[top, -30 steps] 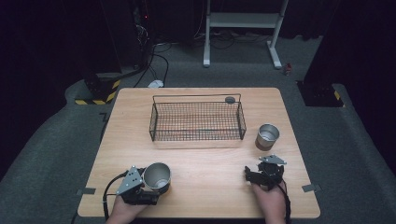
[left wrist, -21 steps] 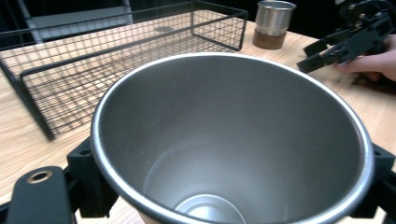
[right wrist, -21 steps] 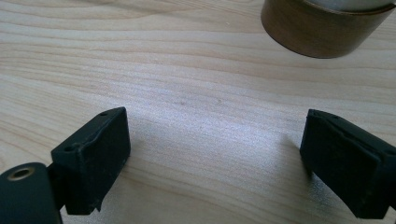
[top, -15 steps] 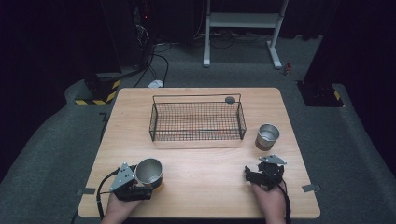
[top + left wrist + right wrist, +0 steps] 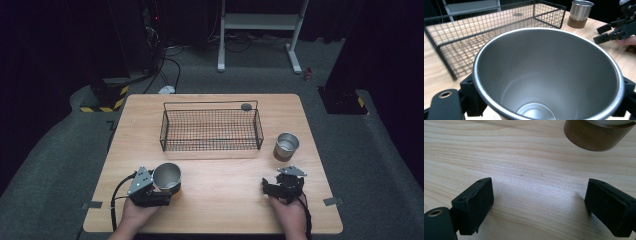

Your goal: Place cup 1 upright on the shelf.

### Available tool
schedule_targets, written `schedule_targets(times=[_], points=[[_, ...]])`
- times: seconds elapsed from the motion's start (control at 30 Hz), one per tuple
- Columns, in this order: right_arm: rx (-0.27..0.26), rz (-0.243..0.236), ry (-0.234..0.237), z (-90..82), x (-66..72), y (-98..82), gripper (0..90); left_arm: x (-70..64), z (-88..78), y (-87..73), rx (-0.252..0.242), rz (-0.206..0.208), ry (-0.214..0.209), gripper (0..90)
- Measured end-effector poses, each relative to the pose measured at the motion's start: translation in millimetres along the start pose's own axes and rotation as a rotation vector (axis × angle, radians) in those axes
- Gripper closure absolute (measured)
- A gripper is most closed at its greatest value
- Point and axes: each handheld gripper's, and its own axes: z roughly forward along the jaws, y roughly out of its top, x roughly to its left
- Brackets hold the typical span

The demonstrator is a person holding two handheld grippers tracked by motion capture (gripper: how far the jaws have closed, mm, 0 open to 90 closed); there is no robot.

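A steel cup [image 5: 166,175] sits near the table's front left, and my left gripper [image 5: 167,187] is shut on it. In the left gripper view the cup [image 5: 544,75] gapes open and empty between the black jaws. A second steel cup [image 5: 286,145] with a brown base stands upright at the right, beyond my right gripper [image 5: 268,188]. That gripper [image 5: 539,202] is open, low over bare wood, with the cup's brown base [image 5: 596,135] just ahead. The right gripper [image 5: 614,31] also appears far off in the left gripper view.
A black wire basket [image 5: 210,131] stands in the middle of the wooden table [image 5: 225,200], with a small dark round object [image 5: 246,106] at its back right corner. Cables and a white frame lie on the floor beyond the table.
My left gripper with the cup shifted left, then came back right and a little farther from the front edge. The right gripper has stayed put.
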Motion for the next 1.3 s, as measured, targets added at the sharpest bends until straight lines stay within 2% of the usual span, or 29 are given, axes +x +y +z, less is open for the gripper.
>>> schedule_targets(times=[0.03, 0.23, 0.4, 0.53, 0.6, 0.8, 0.9, 1.0, 1.17, 1.23, 1.3], points=[[0.000, 0.000, 0.000, 0.0, 0.0, 0.0, 8.5, -2.1, 4.0, 6.3, -0.004, 0.016, -0.001, 14.0], [0.002, 0.001, 0.000, -0.2, 0.2, -0.1, 8.5, -7.8, 12.2, 24.8, -0.018, 0.035, -0.014, 13.9], [0.002, 0.000, 0.001, -0.4, 0.2, -0.3, 8.5, -9.9, 17.9, 33.3, -0.020, 0.047, -0.018, 14.0], [0.002, -0.002, 0.004, -0.5, 0.1, -0.4, 8.5, -8.9, 21.2, 35.8, -0.032, 0.035, -0.023, 14.0], [0.003, 0.001, 0.005, -0.7, 0.5, -0.6, 8.5, -6.7, 23.2, 37.6, -0.044, 0.013, -0.039, 14.0], [0.004, 0.001, 0.006, -1.0, 0.7, -0.8, 8.5, -3.3, 25.1, 41.0, -0.041, 0.023, -0.025, 14.1], [0.006, 0.001, 0.009, -1.4, 1.1, -0.9, 8.3, 0.1, 29.4, 44.5, -0.052, 0.001, -0.028, 14.0], [0.003, -0.023, 0.024, -2.1, 0.6, -1.7, 8.3, 0.7, 34.6, 47.9, -0.057, -0.005, -0.032, 14.1], [0.006, -0.037, 0.045, -2.8, 1.2, -2.0, 8.3, 2.7, 39.4, 53.4, -0.055, -0.006, -0.023, 14.0], [0.009, -0.043, 0.051, -2.9, 0.5, -1.9, 8.4, 7.8, 43.4, 58.5, -0.054, -0.032, -0.030, 14.1], [0.007, -0.050, 0.058, -3.0, -0.4, -2.1, 8.4, 10.4, 46.2, 59.5, -0.074, -0.047, -0.036, 14.1]])
